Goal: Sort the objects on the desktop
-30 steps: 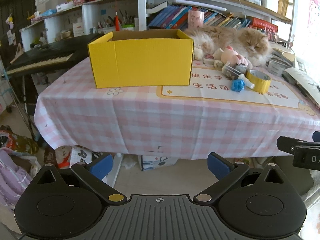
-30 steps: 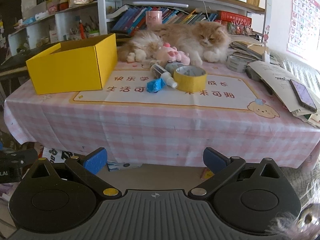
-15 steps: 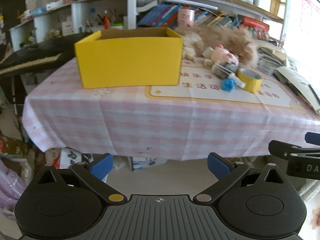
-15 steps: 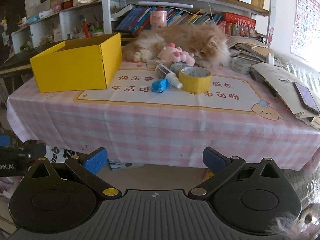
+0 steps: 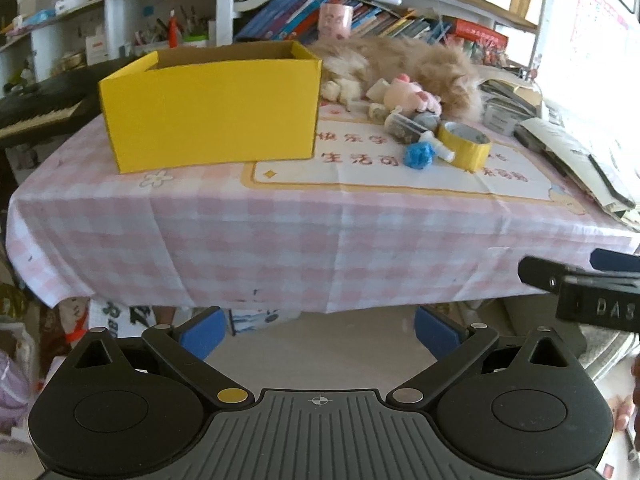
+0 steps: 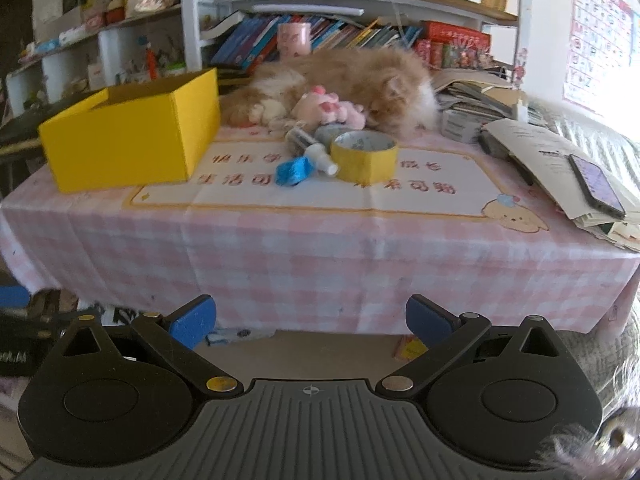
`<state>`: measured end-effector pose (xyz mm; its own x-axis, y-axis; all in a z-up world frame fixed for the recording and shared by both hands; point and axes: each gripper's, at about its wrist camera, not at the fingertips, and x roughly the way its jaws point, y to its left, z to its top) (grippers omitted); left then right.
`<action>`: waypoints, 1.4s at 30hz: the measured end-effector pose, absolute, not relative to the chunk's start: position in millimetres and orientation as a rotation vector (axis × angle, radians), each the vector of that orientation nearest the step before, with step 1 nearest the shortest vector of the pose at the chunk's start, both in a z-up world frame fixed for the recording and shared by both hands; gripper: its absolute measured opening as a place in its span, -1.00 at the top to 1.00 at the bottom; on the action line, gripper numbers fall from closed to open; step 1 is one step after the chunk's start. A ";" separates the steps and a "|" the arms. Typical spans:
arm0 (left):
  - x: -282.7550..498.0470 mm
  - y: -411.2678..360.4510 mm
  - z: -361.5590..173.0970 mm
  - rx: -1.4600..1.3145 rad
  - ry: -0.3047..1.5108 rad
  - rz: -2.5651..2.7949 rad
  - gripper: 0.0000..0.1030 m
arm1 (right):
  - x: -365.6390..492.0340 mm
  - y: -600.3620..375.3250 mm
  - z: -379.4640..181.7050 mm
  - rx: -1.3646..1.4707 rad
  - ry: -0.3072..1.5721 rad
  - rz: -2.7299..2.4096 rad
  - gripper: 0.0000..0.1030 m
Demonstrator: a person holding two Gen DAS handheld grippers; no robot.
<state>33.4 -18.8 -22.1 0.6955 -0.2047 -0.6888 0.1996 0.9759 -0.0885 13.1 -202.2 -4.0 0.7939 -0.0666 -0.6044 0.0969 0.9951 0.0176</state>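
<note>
Two claws spread wide and empty, short of the desk's near edge.

Closer to the desk (image 5: pixel 280 232) than a second ago, box and clutter larger in both views; left claw (image 5: pixel 318 330) and right claw (image 6: pixel 310 318) held low below the checked cloth, blue pads apart. One yellow box (image 5: pixel 212 108) open-topped on the desk's left, long side facing the left wrist view. One yellow tape roll (image 6: pixel 364 156) lying flat, hole upward, near the middle. One blue crumpled wad (image 6: pixel 294 172) just beside it, and one small bottle (image 6: pixel 310 148) on its side between them, white cap pointing toward the near edge. One pink plush toy (image 6: pixel 328 110) behind, against one ginger cat (image 6: pixel 372 80) lying along the back. One phone (image 6: pixel 596 186) on papers at right.
</note>
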 end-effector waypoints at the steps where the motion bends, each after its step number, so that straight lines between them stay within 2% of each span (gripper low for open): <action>1: 34.5 -20.5 -21.1 0.002 0.762 -0.229 -0.98 | 14.1 -204.8 -2.7 0.059 0.638 -0.091 -0.98; 11: 62.1 -44.7 -13.8 0.065 0.744 -0.271 -0.98 | 42.2 -220.1 5.3 0.067 0.615 -0.063 -0.95; 29: 158.6 -104.4 -2.3 0.017 0.783 -0.290 -0.96 | 136.7 -272.9 16.7 0.016 0.639 -0.021 -0.94; 42: 200.3 -145.0 -11.5 0.072 0.838 -0.249 -0.96 | 207.1 -307.3 -0.6 -0.038 0.745 0.061 -0.94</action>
<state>200.3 -145.0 -11.5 0.6417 -0.1896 -0.7431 0.2463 0.9686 -0.0344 207.1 -307.3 -0.6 0.7331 0.0424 -0.6788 -0.0691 0.9975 -0.0124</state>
